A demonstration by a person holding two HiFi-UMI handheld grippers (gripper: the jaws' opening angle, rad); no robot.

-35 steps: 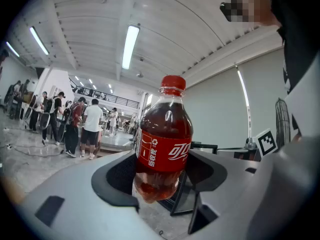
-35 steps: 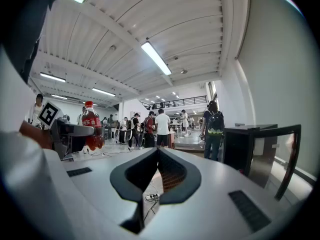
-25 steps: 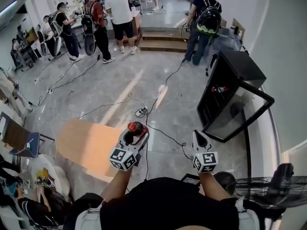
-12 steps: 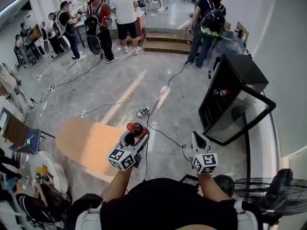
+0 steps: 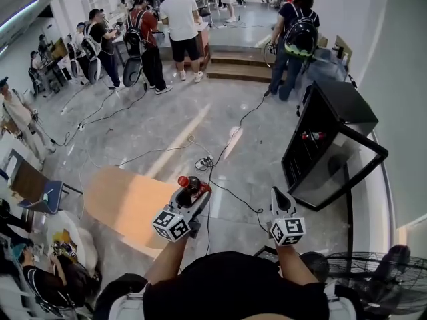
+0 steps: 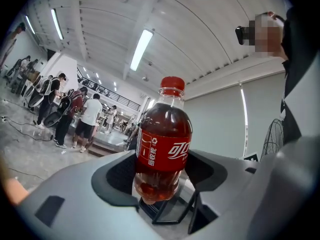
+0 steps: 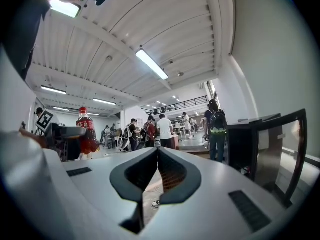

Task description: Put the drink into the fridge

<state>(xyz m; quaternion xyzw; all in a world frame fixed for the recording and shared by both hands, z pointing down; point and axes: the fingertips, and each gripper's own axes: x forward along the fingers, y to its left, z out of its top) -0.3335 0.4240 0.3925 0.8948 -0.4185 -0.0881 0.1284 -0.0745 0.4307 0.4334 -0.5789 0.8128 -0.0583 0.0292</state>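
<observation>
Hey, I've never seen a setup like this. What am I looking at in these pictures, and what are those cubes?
A person holds a grasping tool in each hand; the cubes are part of those tools. The wide picture comes from a camera on the person's head, looking down. The other two come from cameras on the tools. The left tongs are clamped on a red-capped cola bottle. The right tongs are shut, empty. A black fridge stands at the right, door open; a wooden table lies at the left.

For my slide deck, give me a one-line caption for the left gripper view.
Left tongs grip a red-capped plastic bottle of dark cola, a group of people standing far behind.
</observation>
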